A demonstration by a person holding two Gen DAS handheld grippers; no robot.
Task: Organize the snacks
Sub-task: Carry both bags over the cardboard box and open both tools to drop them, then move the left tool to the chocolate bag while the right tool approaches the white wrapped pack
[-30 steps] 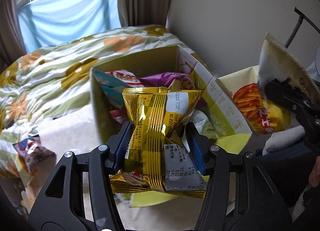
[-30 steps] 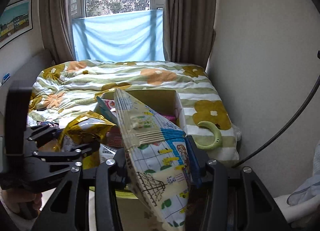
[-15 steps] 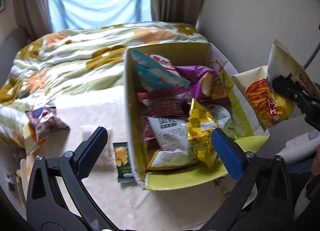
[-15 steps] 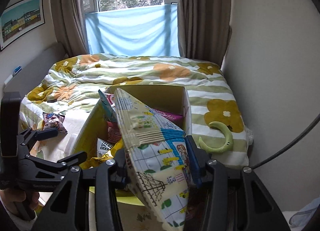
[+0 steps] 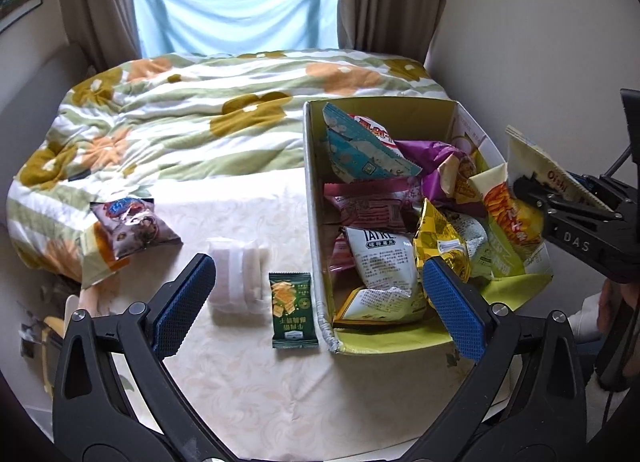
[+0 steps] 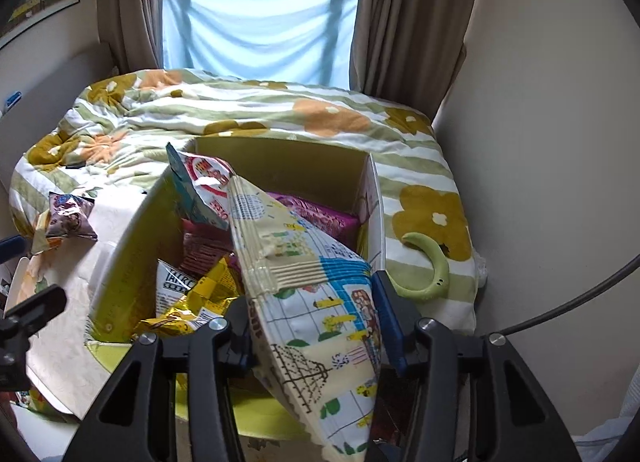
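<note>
A cardboard box [image 5: 316,198] full of snack bags stands on the table; the gold bag [image 5: 438,240] lies inside it. My left gripper [image 5: 320,302] is open and empty, pulled back above the box's near left corner. A small green packet [image 5: 291,304], a white wrapped pack [image 5: 236,278] and a purple bag [image 5: 132,226] lie on the table left of the box. My right gripper [image 6: 314,326] is shut on a cream patterned chip bag [image 6: 316,302], held over the box's [image 6: 132,238] near right side; it also shows in the left wrist view [image 5: 520,198].
A bed with a floral quilt [image 5: 200,114] lies behind the table. A wall [image 5: 540,42] stands close on the right. A green curved object [image 6: 430,270] rests on the quilt right of the box. Clutter sits at the table's left edge [image 5: 48,326].
My left gripper opened and dropped the gold bag into the box, then pulled back and left. My right gripper moved slightly nearer the box, still holding the chip bag.
</note>
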